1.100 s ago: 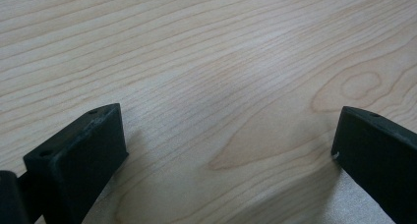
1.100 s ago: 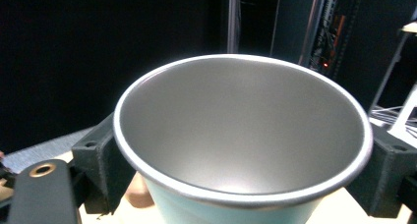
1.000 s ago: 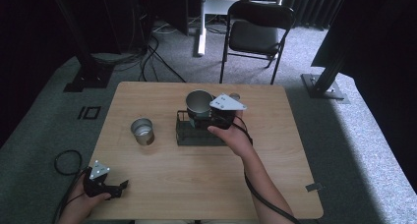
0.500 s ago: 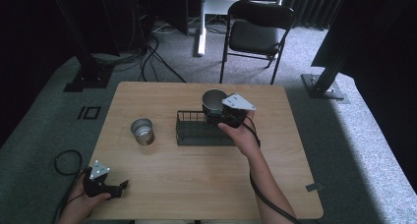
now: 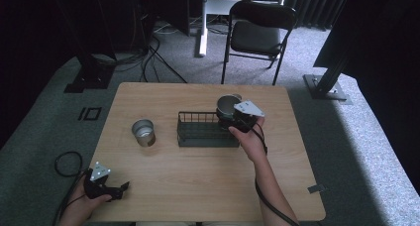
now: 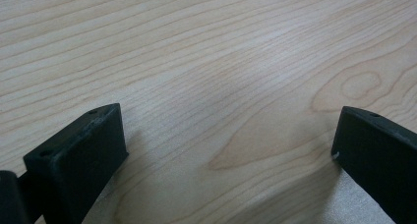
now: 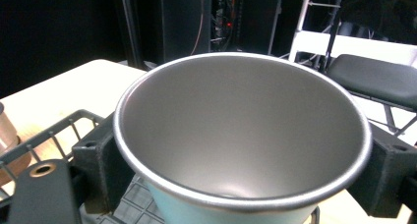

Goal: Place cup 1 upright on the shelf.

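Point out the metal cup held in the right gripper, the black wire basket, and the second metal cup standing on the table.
held metal cup [image 7: 241, 135], right gripper view, inner wall
black wire basket [image 5: 198, 137], high view, floor
second metal cup [image 5: 143, 132], high view, side wall

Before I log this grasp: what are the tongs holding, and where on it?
Right tongs clamp the cup by its sides, under the rim. Left tongs hold nothing.

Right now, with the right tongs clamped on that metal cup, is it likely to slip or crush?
The cup is probably stiff: its rolled rim looks round with the right tongs squeezing it from both sides. Its smooth, tapered wall could slip downward. Empty and thin-walled, it is likely light.
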`<state>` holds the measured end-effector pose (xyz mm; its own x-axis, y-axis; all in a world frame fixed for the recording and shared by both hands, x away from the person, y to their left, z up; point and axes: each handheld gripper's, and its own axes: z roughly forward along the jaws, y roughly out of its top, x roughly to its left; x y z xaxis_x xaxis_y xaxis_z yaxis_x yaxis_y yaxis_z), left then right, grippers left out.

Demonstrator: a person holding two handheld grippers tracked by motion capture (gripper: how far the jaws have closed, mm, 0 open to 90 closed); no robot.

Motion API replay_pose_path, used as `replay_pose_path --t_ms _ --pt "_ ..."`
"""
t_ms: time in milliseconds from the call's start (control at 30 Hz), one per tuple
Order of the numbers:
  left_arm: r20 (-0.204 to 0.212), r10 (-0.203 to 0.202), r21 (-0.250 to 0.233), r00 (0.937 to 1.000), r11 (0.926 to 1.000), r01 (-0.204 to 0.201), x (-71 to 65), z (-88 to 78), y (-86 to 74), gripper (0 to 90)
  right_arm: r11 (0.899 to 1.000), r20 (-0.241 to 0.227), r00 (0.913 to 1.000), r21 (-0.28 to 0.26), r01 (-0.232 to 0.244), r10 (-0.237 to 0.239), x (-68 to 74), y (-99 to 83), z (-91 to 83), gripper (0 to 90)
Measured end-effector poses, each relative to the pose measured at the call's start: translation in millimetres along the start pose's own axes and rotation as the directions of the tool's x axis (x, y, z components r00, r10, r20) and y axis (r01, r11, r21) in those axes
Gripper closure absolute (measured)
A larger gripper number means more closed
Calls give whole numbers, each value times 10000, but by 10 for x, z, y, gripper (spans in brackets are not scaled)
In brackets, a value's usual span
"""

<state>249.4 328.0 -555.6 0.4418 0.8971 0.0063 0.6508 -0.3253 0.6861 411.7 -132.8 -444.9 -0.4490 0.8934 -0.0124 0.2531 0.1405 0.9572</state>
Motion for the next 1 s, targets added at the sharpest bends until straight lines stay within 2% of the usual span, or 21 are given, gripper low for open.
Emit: replay_pose_path --t_ms 433,600,933,1000 --pt "-1 2 2 10000 10000 -2 0 0 0 5 9994 212 9996 290 -165 159 -26 -197 61 127" --pt "-1 3 0 10000 10000 -3 0 0 0 5 9989 202 9992 306 -363 357 -35 -268 71 127" --pt "0 4 1 10000 10000 -4 0 0 0 5 9990 147 9997 404 -183 177 -29 -272 65 127" --pt "-2 0 -1 10000 10000 0 0 0 0 5 9985 93 9996 481 -267 263 -41 -262 62 126"
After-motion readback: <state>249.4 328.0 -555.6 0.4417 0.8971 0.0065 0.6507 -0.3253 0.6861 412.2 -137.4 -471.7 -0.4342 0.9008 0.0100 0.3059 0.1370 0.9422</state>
